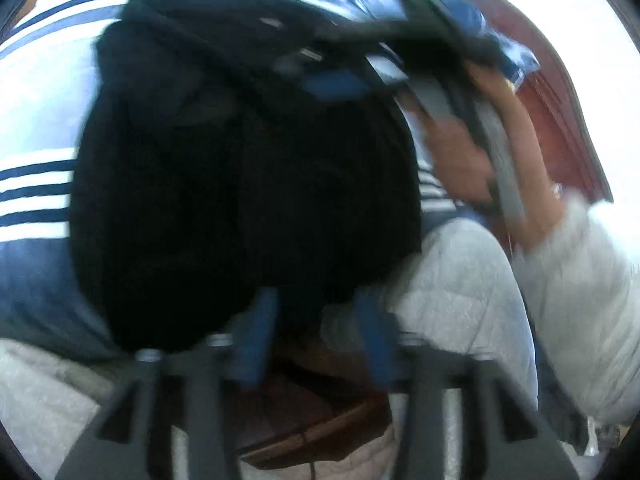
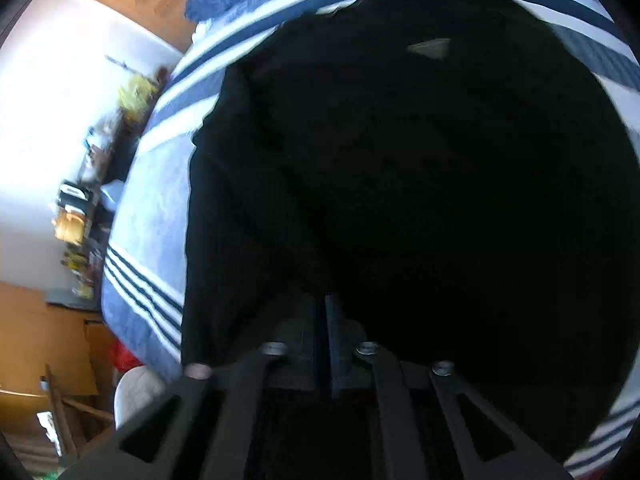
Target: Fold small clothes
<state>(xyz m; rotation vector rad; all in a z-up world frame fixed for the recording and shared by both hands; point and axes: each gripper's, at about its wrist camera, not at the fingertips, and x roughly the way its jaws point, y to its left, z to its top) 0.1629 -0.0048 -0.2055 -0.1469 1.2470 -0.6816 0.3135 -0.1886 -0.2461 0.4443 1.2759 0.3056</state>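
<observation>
A black garment [image 1: 240,168] is seen lying on a bed covered by a blue-and-white striped blanket [image 1: 36,92], its dark cloth taking up most of both wrist views. In the left view the left tool [image 1: 316,340] is held over the near edge of the garment with its blue fingers [image 1: 258,340] set moderately apart and nothing between them; no cloth is gripped. The right tool [image 1: 404,52] is caught in that same view, blurred, above the far side of the garment, carried by a hand [image 1: 472,148] with a pale sleeve behind it. In the right view the right tool's [image 2: 326,344] fingers appear drawn narrow, nearly together (blur and darkness leave it unclear whether a fold of cloth is pinched between them). A small light tag [image 2: 430,48] shows on the garment toward the far edge of the bed. The garment looks gathered into a fairly compact shape, so the folding is judged to be partly done; how many folds have been made cannot be told, and smoothing or a final fold may remain.
</observation>
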